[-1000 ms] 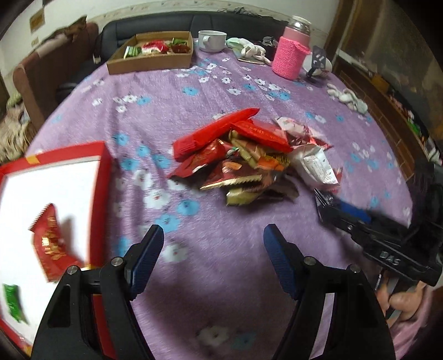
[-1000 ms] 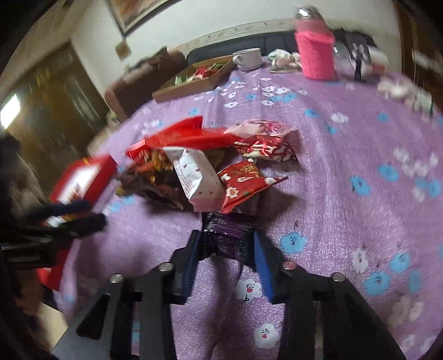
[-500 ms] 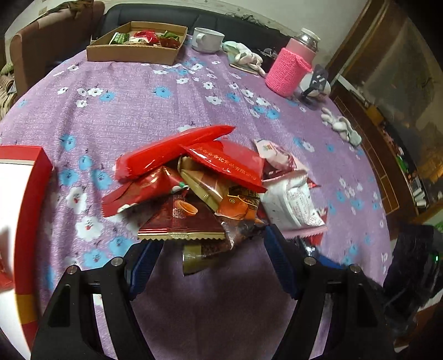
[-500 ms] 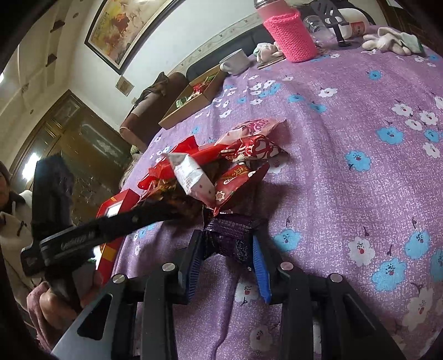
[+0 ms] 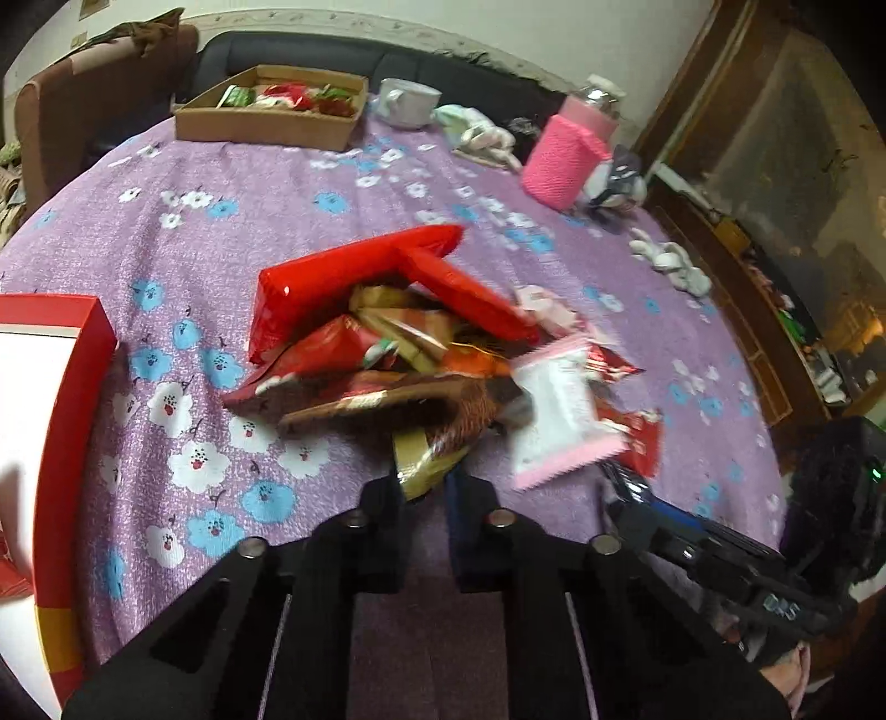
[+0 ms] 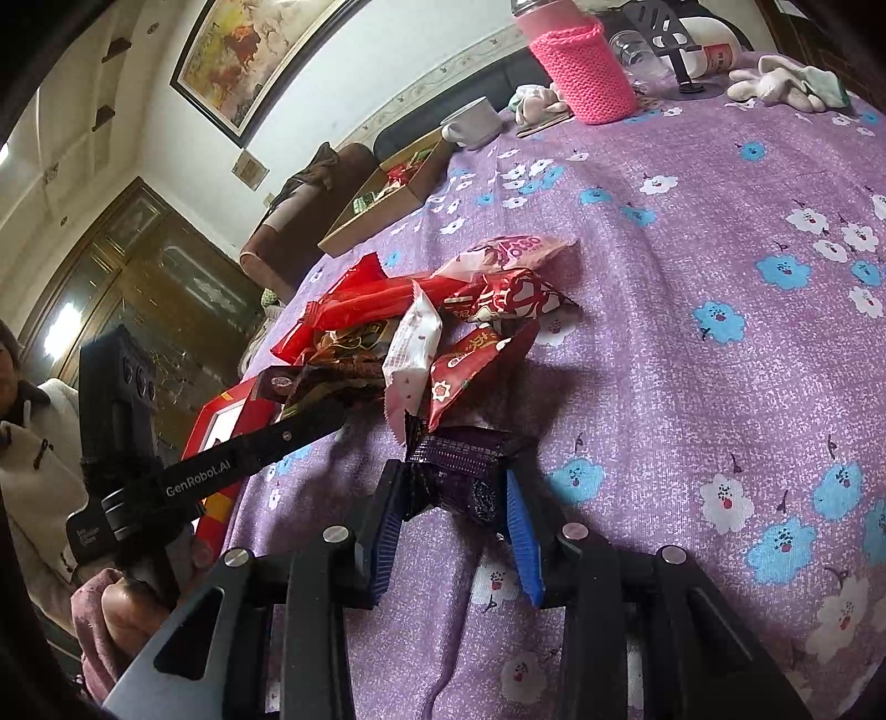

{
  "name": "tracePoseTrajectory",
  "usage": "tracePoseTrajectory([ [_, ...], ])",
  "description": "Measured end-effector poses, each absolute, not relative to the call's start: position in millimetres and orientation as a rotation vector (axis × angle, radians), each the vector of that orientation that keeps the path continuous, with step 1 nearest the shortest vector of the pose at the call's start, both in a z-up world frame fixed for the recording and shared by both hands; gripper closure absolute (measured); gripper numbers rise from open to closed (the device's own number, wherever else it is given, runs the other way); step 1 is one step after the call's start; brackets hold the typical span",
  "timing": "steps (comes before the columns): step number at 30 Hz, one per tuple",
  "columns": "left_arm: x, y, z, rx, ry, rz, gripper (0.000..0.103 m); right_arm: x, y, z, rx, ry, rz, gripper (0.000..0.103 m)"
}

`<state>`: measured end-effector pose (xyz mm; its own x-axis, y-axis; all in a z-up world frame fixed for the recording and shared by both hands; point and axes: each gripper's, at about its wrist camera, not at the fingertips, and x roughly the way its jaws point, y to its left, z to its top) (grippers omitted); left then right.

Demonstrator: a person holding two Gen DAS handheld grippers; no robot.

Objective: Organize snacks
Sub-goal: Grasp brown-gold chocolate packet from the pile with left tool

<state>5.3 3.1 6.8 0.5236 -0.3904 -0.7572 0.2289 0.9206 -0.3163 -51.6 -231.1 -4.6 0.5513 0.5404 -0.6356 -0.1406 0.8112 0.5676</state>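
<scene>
Left gripper (image 5: 423, 490), nearest in the left wrist view, is clenched on the gold wrapper (image 5: 423, 462) at the near edge of the snack pile (image 5: 410, 343). Right gripper (image 6: 454, 515) grasps the dark purple packet (image 6: 462, 471) just in front of the pile, pads pressing both its sides.

Surface: round table under a purple floral tablecloth (image 5: 266, 232). Pile sits mid-table – long red packet (image 5: 343, 282) on top, white-and-pink packet (image 5: 559, 421) on its 3 o'clock side.

Red box (image 5: 72, 387) with white inside at 9 o'clock, cut off by the frame edge, contents not readable.

Far side: cardboard tray (image 5: 271, 119) with more snacks at 11 o'clock, white cup (image 5: 407, 105) at 12, pink knitted bottle sleeve (image 5: 567, 163) at 1 o'clock. Past the table, a dark sofa (image 5: 310, 52) and a brown armchair (image 5: 83, 105); framed painting (image 6: 249, 61) on the wall in the right wrist view.

Hard to make out: left wrist view is motion-blurred, so package print is illegible. How far the gold wrapper runs under the brown packet (image 5: 387, 399) is hidden – only its near end shows.
</scene>
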Motion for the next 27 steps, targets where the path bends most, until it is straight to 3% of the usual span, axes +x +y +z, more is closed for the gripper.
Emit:
tracePoseTrajectory([
  [8,-24,10,27,-0.066,0.877,-0.381,0.103,-52,-231,-5,0.492,0.903,0.424,0.066],
  [10,-22,7,31,-0.054,0.869,-0.378,0.099,-52,-231,-4,0.491,0.903,0.424,0.066],
  [13,-16,-1,35,-0.033,0.858,-0.393,0.082,-52,-231,-5,0.492,0.903,0.425,0.066],
  [14,-15,-5,36,-0.018,0.845,-0.402,0.069,-52,-231,-5,0.492,0.903,0.425,0.066],
  [15,-13,-9,37,0.007,0.83,-0.4,0.049,-52,-231,-5,0.491,0.903,0.425,0.065],
  [17,-5,-15,37,0.045,0.8,-0.386,0.04,-52,-231,-5,0.49,0.903,0.426,0.065],
  [23,18,-17,11,0.054,0.913,-0.439,0.043,-52,-231,-5,0.492,0.903,0.429,0.064],
  [25,24,-13,1,0.018,0.951,-0.437,0.068,-52,-231,-5,0.491,0.902,0.43,0.064],
  [27,29,-4,-6,-0.065,0.971,-0.459,0.083,-51,-230,-5,0.492,0.903,0.43,0.064],
])
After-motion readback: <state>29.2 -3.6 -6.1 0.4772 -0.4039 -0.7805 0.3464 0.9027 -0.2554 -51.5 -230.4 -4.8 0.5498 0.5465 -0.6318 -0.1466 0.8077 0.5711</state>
